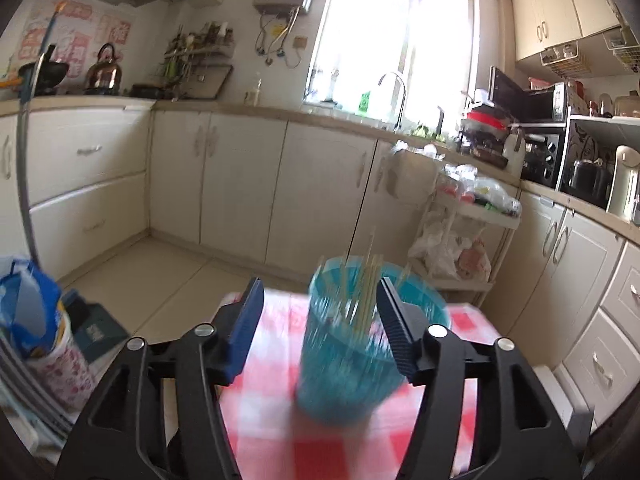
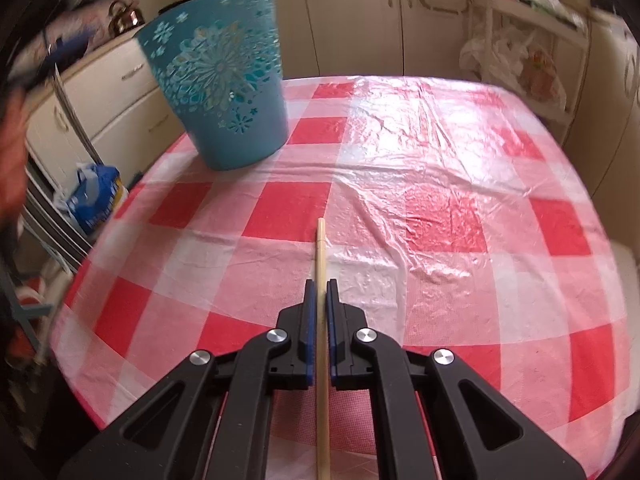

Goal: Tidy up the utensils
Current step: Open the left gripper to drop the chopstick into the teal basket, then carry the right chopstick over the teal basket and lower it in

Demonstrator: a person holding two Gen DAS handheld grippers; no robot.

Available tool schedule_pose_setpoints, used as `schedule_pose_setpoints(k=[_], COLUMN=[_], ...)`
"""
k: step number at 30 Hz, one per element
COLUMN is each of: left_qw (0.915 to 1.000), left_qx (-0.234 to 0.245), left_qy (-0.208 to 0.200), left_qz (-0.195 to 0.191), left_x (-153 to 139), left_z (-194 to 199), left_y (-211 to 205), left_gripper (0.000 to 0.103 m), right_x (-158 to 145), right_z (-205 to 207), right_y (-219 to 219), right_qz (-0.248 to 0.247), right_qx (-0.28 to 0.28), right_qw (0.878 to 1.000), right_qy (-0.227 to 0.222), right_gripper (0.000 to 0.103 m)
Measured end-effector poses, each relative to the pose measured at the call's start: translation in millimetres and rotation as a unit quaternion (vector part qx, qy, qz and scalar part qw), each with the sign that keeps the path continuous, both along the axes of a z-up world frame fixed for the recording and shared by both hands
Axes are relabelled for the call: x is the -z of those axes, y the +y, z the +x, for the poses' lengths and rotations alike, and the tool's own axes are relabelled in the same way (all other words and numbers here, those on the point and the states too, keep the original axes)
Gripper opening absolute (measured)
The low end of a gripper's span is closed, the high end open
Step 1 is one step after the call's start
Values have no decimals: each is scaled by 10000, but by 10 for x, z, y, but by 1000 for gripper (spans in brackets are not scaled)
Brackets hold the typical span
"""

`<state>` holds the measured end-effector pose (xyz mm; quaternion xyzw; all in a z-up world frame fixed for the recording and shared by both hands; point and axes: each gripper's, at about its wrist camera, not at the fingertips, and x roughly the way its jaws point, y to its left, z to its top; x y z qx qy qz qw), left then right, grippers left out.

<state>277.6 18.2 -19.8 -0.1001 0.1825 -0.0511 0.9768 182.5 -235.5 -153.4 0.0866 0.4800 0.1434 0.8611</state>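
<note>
Clearly the chopstick (image 2: pixel 321 280) is a slim, pale wooden stick, round and plain; it is clamped between the closed pads of the right gripper (image 2: pixel 320 286), its long axis running straight ahead along the fingers, its tip out over the red-checked tablecloth (image 2: pixel 460 208) toward the table's far edge; the teal cutwork basket (image 2: pixel 224 80) stands near the far left corner, pale sticks upright inside; the left gripper (image 1: pixel 318 298) is spread wide around it, apparently without contact.
</note>
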Motion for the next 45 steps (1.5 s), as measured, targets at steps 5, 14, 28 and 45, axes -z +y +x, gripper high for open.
schedule_pose_setpoints(k=[5, 14, 28, 45], left_qw=[9972, 9928, 9899, 9865], left_qx=[120, 162, 257, 338], left_qy=[732, 1179, 1392, 1603], left_qz=[47, 125, 52, -88], left_x=[504, 897, 1030, 1109], left_z=[-136, -213, -181, -132], left_y=[41, -62, -163, -168], left_gripper=[58, 69, 76, 81], right_x=[-22, -97, -13, -42], right_z=[16, 30, 8, 37], right_y=[98, 177, 367, 418], right_qz=[-368, -519, -1094, -790], right_qx=[-60, -293, -644, -606], right_qw=[9993, 9982, 9918, 9950], right_qy=[5, 107, 164, 46], right_gripper=[6, 6, 6, 6])
